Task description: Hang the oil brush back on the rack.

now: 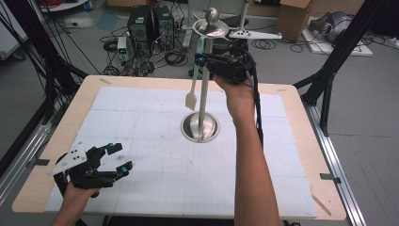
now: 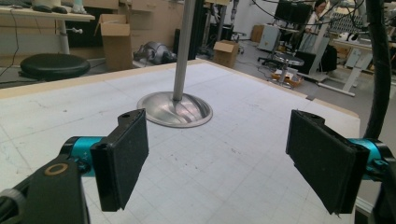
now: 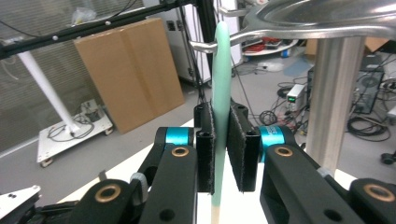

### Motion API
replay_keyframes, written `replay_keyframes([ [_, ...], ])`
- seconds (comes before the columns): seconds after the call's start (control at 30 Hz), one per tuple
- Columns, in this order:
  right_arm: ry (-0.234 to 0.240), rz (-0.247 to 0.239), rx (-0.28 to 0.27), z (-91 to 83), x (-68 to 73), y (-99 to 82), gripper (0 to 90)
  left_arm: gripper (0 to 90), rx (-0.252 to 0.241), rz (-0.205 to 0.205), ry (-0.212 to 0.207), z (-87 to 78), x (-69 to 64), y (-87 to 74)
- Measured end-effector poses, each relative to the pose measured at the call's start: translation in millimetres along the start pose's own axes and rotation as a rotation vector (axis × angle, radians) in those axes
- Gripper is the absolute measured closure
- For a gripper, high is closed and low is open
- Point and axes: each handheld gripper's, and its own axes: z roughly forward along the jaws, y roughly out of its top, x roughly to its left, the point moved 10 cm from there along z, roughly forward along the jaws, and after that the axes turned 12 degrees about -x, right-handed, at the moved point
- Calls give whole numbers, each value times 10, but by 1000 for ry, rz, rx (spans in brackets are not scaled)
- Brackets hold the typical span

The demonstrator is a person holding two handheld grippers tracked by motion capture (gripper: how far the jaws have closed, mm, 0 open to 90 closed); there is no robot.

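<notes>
The right hand-held gripper [image 3: 220, 154] is pinching the pale green spatula [image 3: 220, 84], hanging beside the stand [image 1: 203, 94] near a top hook [image 3: 205, 45]. Any sideways tug is risking a slip or tipping the stand, while the left hand-held gripper [image 1: 115, 157] is resting spread over the counter [image 1: 47, 155].

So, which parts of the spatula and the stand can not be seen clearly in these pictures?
- Spatula top, right gripper view: the stand's hook crosses it, so whether it hangs there is unclear.
- Spatula head, high view: too small for detail; in the right gripper view the bottom edge cuts it off.
- Stand pole, left gripper view: top cut by the upper edge.
- Right gripper fingers, high view: dark, hard to separate.
</notes>
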Motion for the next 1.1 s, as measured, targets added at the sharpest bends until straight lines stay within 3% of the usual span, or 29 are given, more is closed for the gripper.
replay_keyframes([
  [0.07,-16,5,-22,-32,-4,8,611,216,1,1,1,1,3,-6],
  [0.13,-18,0,-34,-63,-3,3,581,216,3,0,2,0,6,-10],
  [0.2,-30,-15,-85,-226,-21,-32,482,216,4,-6,6,11,21,-17],
  [0.3,-38,-32,-97,-362,-48,-99,425,216,4,-8,8,22,23,-22],
  [0.33,-58,-55,-104,-507,-86,-178,356,216,6,-6,10,27,24,-26],
  [0.37,-58,-55,-104,-507,-86,-178,356,216,6,-6,10,27,24,-26],
  [0.43,-56,-70,-134,-746,-108,-325,270,216,4,-6,15,29,37,-25],
  [0.5,-68,-74,-123,-898,-148,-509,207,216,1,-8,20,32,47,-22],
  [0.53,-78,-85,-101,-972,-163,-625,196,216,0,-8,22,33,51,-22],
  [0.57,-78,-85,-101,-972,-163,-625,196,216,0,-8,22,33,51,-22],
  [0.6,-104,-112,-65,-1130,-192,-856,194,216,0,-9,23,39,51,-27],
  [0.63,-115,-121,-50,-1210,-197,-969,187,216,0,-6,22,42,51,-29],
  [0.7,-136,-139,-35,-1366,-195,-1183,165,216,0,-7,23,52,43,-35],
  [0.73,-136,-139,-35,-1366,-195,-1183,165,216,0,-7,23,52,43,-35],
  [0.8,-151,-155,-14,-1594,-181,-1485,165,216,3,-8,22,61,40,-44],
  [0.87,-165,-147,-8,-1737,-188,-1660,165,216,3,-7,24,62,40,-46],
  [1.1,-214,-137,-11,-2117,-189,-2010,165,216,1,-7,32,66,54,-61],
])
